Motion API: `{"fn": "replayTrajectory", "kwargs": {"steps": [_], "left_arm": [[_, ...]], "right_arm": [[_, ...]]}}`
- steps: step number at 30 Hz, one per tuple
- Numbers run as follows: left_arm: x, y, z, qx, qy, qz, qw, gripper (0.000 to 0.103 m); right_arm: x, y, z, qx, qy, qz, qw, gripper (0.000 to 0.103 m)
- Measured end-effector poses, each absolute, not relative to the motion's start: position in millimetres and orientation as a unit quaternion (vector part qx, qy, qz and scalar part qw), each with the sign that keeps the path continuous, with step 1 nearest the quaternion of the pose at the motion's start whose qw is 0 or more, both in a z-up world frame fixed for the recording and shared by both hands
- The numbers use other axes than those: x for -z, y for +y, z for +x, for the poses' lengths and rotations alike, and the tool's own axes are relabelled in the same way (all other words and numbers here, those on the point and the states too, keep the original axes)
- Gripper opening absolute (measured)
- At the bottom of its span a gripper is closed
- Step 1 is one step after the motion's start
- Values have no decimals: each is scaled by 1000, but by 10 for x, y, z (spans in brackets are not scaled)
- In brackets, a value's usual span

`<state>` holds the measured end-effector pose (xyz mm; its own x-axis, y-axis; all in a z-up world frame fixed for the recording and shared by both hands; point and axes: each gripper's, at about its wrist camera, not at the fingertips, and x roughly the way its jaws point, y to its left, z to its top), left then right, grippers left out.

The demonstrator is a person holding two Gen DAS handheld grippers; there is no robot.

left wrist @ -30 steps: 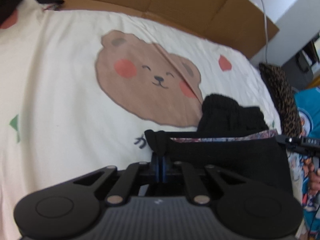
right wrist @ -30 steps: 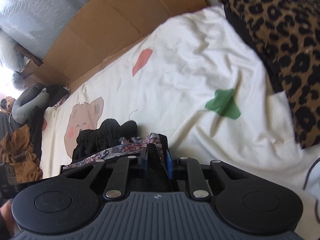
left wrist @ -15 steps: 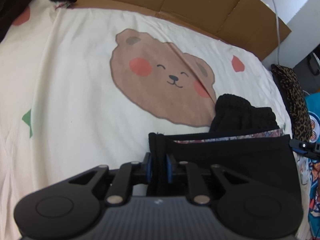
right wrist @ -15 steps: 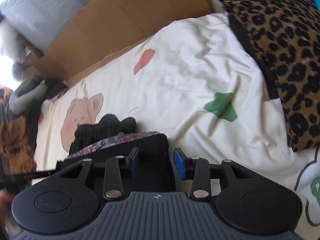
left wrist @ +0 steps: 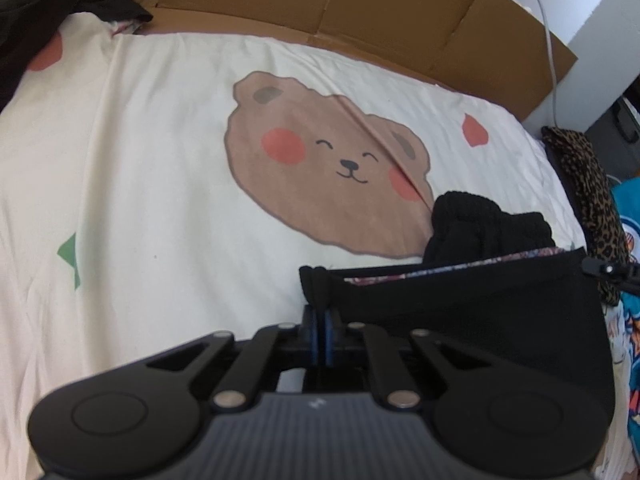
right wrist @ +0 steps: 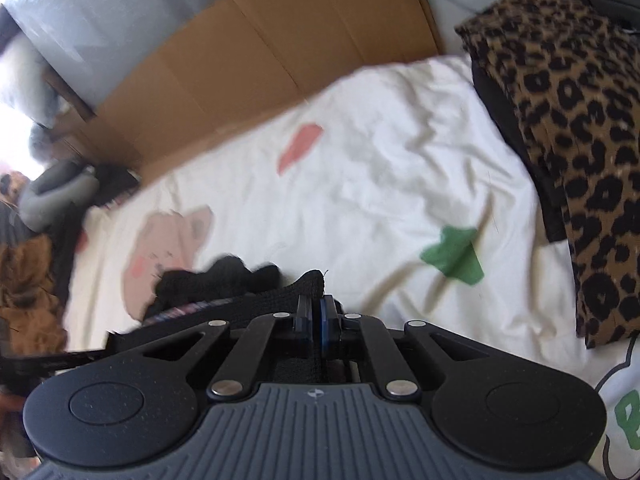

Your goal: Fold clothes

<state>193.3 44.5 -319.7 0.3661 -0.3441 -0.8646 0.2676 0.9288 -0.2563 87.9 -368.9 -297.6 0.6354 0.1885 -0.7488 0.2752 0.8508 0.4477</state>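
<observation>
A black knit garment [left wrist: 480, 312] with a patterned lining is stretched between my two grippers above a cream bed sheet [left wrist: 160, 200]. My left gripper [left wrist: 321, 320] is shut on its left corner. My right gripper [right wrist: 316, 316] is shut on its other corner [right wrist: 310, 282]. The garment's bunched black part [left wrist: 480, 228] rests on the sheet beyond the stretched edge, next to the brown bear print [left wrist: 328, 172]. In the right wrist view the same bunched part [right wrist: 216, 280] lies left of the fingers. The tip of my right gripper shows at the right edge of the left wrist view.
Brown cardboard [left wrist: 360, 20] lines the far side of the bed. A leopard-print cloth [right wrist: 568, 140] lies at the sheet's right end. Dark and brown clothes [right wrist: 28, 272] are piled at the left end, with a grey cushion [right wrist: 56, 196]. A white cable [left wrist: 550, 40] hangs by the wall.
My right gripper opened half a second ago and has shut again on the garment's corner. My left gripper kept its hold and drew back a little from the bear print.
</observation>
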Motion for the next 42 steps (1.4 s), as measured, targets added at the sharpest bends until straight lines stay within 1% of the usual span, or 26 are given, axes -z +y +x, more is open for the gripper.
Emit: {"fn": "replayTrajectory", "kwargs": {"steps": [2, 4, 5, 6, 7, 13, 16, 18, 20, 21, 22, 25, 26, 27, 29, 30, 31, 32, 33, 34, 42], "left_arm": [[3221, 410, 1936, 185, 534, -28, 825, 6], [3245, 382, 1954, 183, 537, -22, 823, 9], [3254, 378, 1959, 182, 537, -21, 823, 10], [3263, 373, 1964, 181, 537, -18, 823, 11], [3271, 370, 1967, 181, 538, -16, 823, 12], [3291, 356, 1946, 181, 537, -5, 824, 16], [3299, 344, 1938, 177, 537, -2, 825, 18], [3308, 325, 1936, 174, 537, 0, 825, 19], [3313, 299, 1933, 172, 537, 5, 826, 20], [3315, 285, 1931, 170, 536, 8, 827, 20], [3318, 273, 1933, 169, 536, 10, 827, 21], [3329, 252, 1947, 165, 538, 13, 826, 22], [3330, 246, 1956, 164, 540, 13, 825, 22], [3331, 239, 1967, 163, 542, 13, 824, 23], [3332, 236, 1992, 156, 549, 6, 821, 23], [3332, 224, 1993, 153, 550, 9, 821, 23], [3331, 212, 1994, 151, 551, 11, 821, 24], [3329, 201, 1997, 149, 553, 12, 820, 19], [3321, 193, 2002, 149, 556, 12, 818, 14], [3310, 187, 2005, 149, 558, 12, 816, 6], [3110, 219, 1904, 142, 538, 7, 831, 4]], "right_arm": [[3069, -3673, 907, 30, 437, 275, 856, 4], [3112, -3647, 922, 36, 440, 277, 853, 10], [3125, -3631, 929, 41, 442, 276, 853, 26], [3137, -3614, 935, 46, 444, 270, 853, 48], [3149, -3597, 942, 50, 448, 263, 853, 51], [3220, -3569, 969, 44, 455, 252, 853, 51], [3228, -3469, 995, 30, 462, 216, 859, 49], [3231, -3394, 1018, 21, 467, 193, 863, 36], [3224, -3320, 1038, 15, 468, 172, 867, 30], [3214, -3282, 1046, 14, 468, 161, 869, 24], [3204, -3244, 1055, 13, 468, 150, 871, 22], [3209, -3208, 1073, 14, 475, 141, 869, 21], [3223, -3234, 1082, 17, 479, 151, 865, 22], [3230, -3265, 1099, 22, 485, 161, 859, 25], [3229, -3267, 1135, 27, 494, 159, 854, 24], [3228, -3262, 1153, 28, 498, 156, 852, 23], [3216, -3241, 1170, 27, 502, 148, 852, 18], [3195, -3219, 1180, 25, 503, 141, 852, 11], [3173, -3200, 1189, 24, 504, 136, 852, 9], [3140, -3197, 1185, 25, 503, 136, 853, 8], [2746, -3402, 919, 72, 454, 170, 872, 7]]}}
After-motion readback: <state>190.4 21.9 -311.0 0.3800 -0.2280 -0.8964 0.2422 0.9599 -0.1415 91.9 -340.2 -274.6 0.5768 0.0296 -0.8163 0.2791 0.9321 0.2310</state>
